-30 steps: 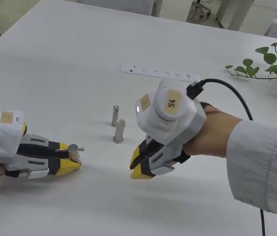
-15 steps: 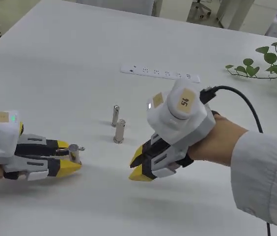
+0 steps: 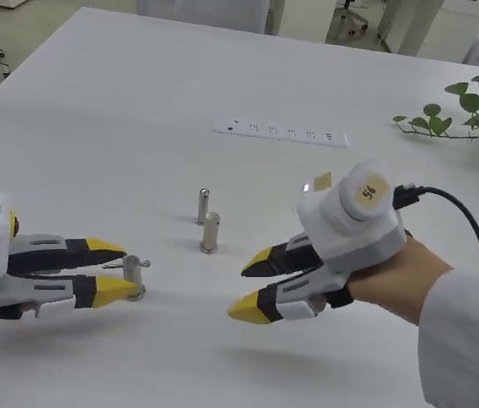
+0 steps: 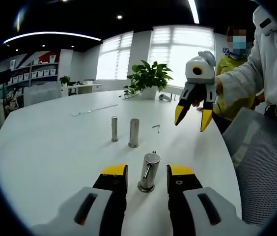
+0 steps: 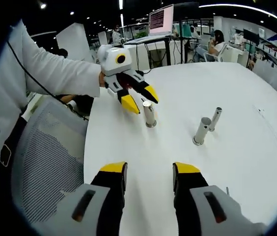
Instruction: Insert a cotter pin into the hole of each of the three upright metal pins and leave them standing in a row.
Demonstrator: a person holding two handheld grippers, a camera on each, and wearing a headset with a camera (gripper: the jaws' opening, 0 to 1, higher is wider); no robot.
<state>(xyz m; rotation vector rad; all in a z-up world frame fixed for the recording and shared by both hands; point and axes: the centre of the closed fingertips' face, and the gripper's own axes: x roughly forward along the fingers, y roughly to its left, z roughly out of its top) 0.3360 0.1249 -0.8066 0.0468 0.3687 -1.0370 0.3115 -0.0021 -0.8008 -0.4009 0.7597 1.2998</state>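
Observation:
Three upright metal pins stand on the white table [image 3: 95, 110]. The nearest pin [image 3: 133, 276] has a cotter pin [image 3: 125, 263] through its top and stands between the spread jaws of my left gripper [image 3: 125, 269], untouched by them. In the left gripper view this pin [image 4: 149, 171] is centred between the yellow tips. Two bare pins [image 3: 203, 206] [image 3: 211, 232] stand close together further back. My right gripper [image 3: 239, 293] hovers open and empty to the right of them. A loose cotter pin [image 4: 156, 128] lies on the table beyond the bare pins.
A white power strip [image 3: 278, 132] lies further back on the table. A leafy plant [image 3: 469, 106] reaches in at the far right edge. A black cable [image 3: 456, 212] trails from the right gripper. People sit beyond the table in the gripper views.
The left gripper has opened and let go of the pin with the cotter pin. The right gripper has opened too and drawn back to the right.

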